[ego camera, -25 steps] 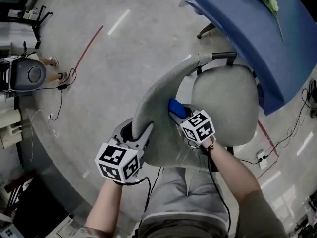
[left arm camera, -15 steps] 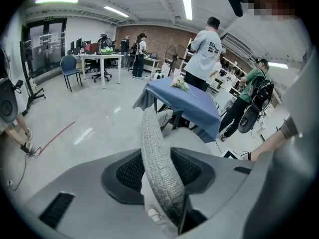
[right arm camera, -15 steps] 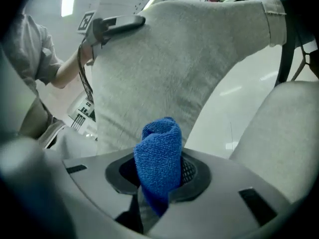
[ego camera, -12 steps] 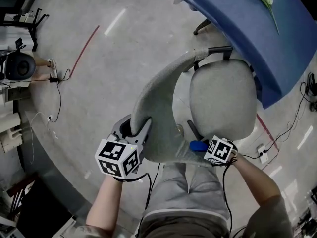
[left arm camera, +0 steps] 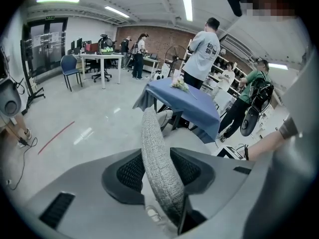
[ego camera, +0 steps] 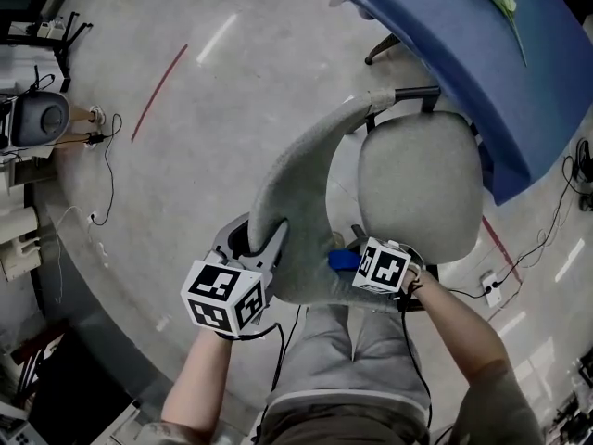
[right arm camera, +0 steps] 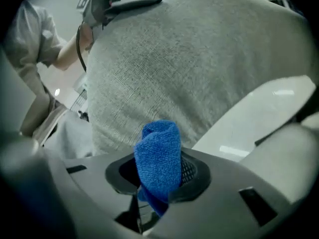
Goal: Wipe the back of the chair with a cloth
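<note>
hold: left gripper (left arm camera: 159, 174) clamps the chair back (ego camera: 296, 184) edge | wipe: right gripper (right arm camera: 159, 177) pinches blue cloth (right arm camera: 158, 143), on the chair back's side facing the seat (ego camera: 422, 184) | risk: rough fabric may drag the cloth out of the jaws; chair may turn if the left clamp slips

Glossy grey floor (ego camera: 250, 119) with a red line (ego camera: 160, 91), blue-draped table (ego camera: 463, 63), brick far wall (left arm camera: 160, 36), ceiling strip lights (left arm camera: 188, 7).

The chair back (ego camera: 295, 202) is coarse grey woven fabric, the cloth (right arm camera: 159, 156) fluffy blue microfibre — floor (ego camera: 232, 109) glossy.
</note>
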Demonstrator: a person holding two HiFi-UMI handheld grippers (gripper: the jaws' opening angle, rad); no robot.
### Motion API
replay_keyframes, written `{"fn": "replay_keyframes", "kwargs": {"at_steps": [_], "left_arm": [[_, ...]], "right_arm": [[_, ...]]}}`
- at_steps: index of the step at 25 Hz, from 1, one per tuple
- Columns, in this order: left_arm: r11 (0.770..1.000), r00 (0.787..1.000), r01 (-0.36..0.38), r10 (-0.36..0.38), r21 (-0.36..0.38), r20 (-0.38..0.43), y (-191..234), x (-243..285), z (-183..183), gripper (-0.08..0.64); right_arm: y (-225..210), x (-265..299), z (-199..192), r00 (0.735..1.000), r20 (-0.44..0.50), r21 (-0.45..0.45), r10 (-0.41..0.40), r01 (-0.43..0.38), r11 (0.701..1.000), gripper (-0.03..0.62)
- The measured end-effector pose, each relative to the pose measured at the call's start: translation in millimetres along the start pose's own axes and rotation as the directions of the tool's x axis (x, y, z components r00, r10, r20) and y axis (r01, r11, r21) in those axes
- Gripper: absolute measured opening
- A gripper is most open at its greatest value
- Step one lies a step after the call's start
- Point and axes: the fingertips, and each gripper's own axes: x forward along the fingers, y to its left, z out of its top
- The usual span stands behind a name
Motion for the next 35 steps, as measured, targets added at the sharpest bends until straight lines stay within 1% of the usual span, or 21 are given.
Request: {"fn": "replay_keyframes", "kwargs": {"at_steps": [1, 2, 4, 7, 9, 10, 11, 14, 15, 16, 17, 18, 21, 22, 25, 27, 29, 30, 31, 33, 35], "left_arm": [[1.000, 1.000, -0.001, 0.001, -0.003, 0.002, 0.1, 0.2, 0.0, 0.167], [1.000, 1.000, -0.002, 0.002, -0.006, 0.004, 0.3, 0.4, 0.1, 0.166], [1.000, 1.000, -0.006, 0.006, -0.006, 0.005, 0.8, 0.7, 0.1, 0.164], [1.000, 1.000, -0.008, 0.008, -0.004, 0.002, 0.8, 0.2, 0.0, 0.160], [1.000, 1.000, -0.006, 0.006, -0.006, 0.003, 0.3, -0.1, 0.3, 0.160], [1.000, 1.000, -0.004, 0.004, -0.007, 0.004, 0.1, -0.3, 0.2, 0.160], [1.000, 1.000, -0.002, 0.002, -0.008, 0.005, 0.1, -0.6, 0.1, 0.160], [1.000, 1.000, 0.002, -0.002, -0.009, 0.007, 0.6, -1.4, 0.4, 0.158], [1.000, 1.000, 0.003, -0.003, -0.009, 0.007, 0.7, -1.6, 0.7, 0.158], [1.000, 1.000, 0.004, -0.004, -0.009, 0.007, 0.7, -1.8, 0.8, 0.156], [1.000, 1.000, 0.005, -0.005, -0.009, 0.007, 0.7, -1.8, 0.9, 0.155], [1.000, 1.000, 0.005, -0.005, -0.009, 0.006, 0.6, -1.6, 0.8, 0.152], [1.000, 1.000, 0.002, -0.002, -0.002, 0.001, 0.1, 0.2, 0.1, 0.152], [1.000, 1.000, 0.002, -0.002, 0.000, -0.001, 0.2, 0.4, -0.1, 0.152], [1.000, 1.000, 0.004, -0.004, -0.002, -0.002, 0.6, 0.1, -0.1, 0.150], [1.000, 1.000, 0.004, -0.004, -0.002, -0.004, -0.2, 0.3, -1.0, 0.150], [1.000, 1.000, 0.006, -0.006, -0.003, -0.004, -0.9, 0.3, -1.6, 0.150], [1.000, 1.000, 0.009, -0.009, -0.004, -0.004, -1.1, 0.3, -1.6, 0.150], [1.000, 1.000, 0.011, -0.011, -0.006, -0.003, -1.3, 0.3, -1.5, 0.150], [1.000, 1.000, 0.015, -0.015, -0.011, -0.002, -1.3, 0.4, -1.2, 0.150], [1.000, 1.000, 0.015, -0.015, -0.014, -0.002, -1.1, 0.6, -1.1, 0.150]], "right_arm": [[-7.3, -0.7, 12.9, 1.000, -0.005, -0.040, -0.017, 0.016, 0.999, 0.118], [-17.6, -4.3, 28.9, 0.999, 0.018, -0.058, -0.038, 0.039, 0.998, 0.118], [-45.4, -18.0, 68.1, 0.989, 0.116, -0.051, -0.093, 0.099, 0.994, 0.117], [-90.4, -48.5, 115.4, 0.955, 0.207, -0.056, -0.212, 0.228, 0.972, 0.117], [-120.5, -76.9, 134.8, 0.919, 0.251, -0.033, -0.305, 0.323, 0.946, 0.117], [-138.5, -93.3, 140.4, 0.889, 0.280, -0.004, -0.363, 0.379, 0.925, 0.117], [-157.3, -111.5, 143.7, 0.849, 0.312, 0.043, -0.427, 0.436, 0.899, 0.118], [-203.2, -165.6, 142.3, 0.708, 0.373, 0.231, -0.600, 0.555, 0.799, 0.118], [-209.5, -174.4, 141.0, 0.677, 0.381, 0.262, -0.630, 0.574, 0.776, 0.120], [-209.7, -174.9, 140.9, 0.662, 0.387, 0.265, -0.642, 0.587, 0.765, 0.121], [-204.1, -167.1, 141.8, 0.665, 0.391, 0.244, -0.636, 0.592, 0.768, 0.121], [-193.2, -152.1, 142.9, 0.688, 0.391, 0.205, -0.612, 0.583, 0.786, 0.121], [-140.4, -91.3, 140.0, 0.801, 0.363, 0.073, -0.475, 0.484, 0.872, 0.121], [-121.1, -74.0, 135.3, 0.833, 0.348, 0.040, -0.430, 0.445, 0.895, 0.121], [-62.1, -40.8, 110.3, 0.915, 0.294, -0.043, -0.277, 0.302, 0.952, 0.120], [-20.9, -27.8, 82.2, 0.962, 0.217, -0.126, -0.166, 0.196, 0.972, 0.118], [14.4, -21.9, 49.3, 0.991, 0.108, -0.203, -0.082, 0.103, 0.974, 0.115], [29.0, -21.9, 32.4, 0.998, 0.047, -0.227, -0.045, 0.055, 0.972, 0.115], [41.4, -23.6, 16.1, 1.000, -0.011, -0.235, -0.009, 0.006, 0.972, 0.114], [58.9, -29.6, -10.0, 0.993, -0.100, -0.210, 0.059, -0.079, 0.975, 0.110], [66.0, -34.6, -22.8, 0.985, -0.138, -0.179, 0.103, -0.128, 0.975, 0.109]]}}
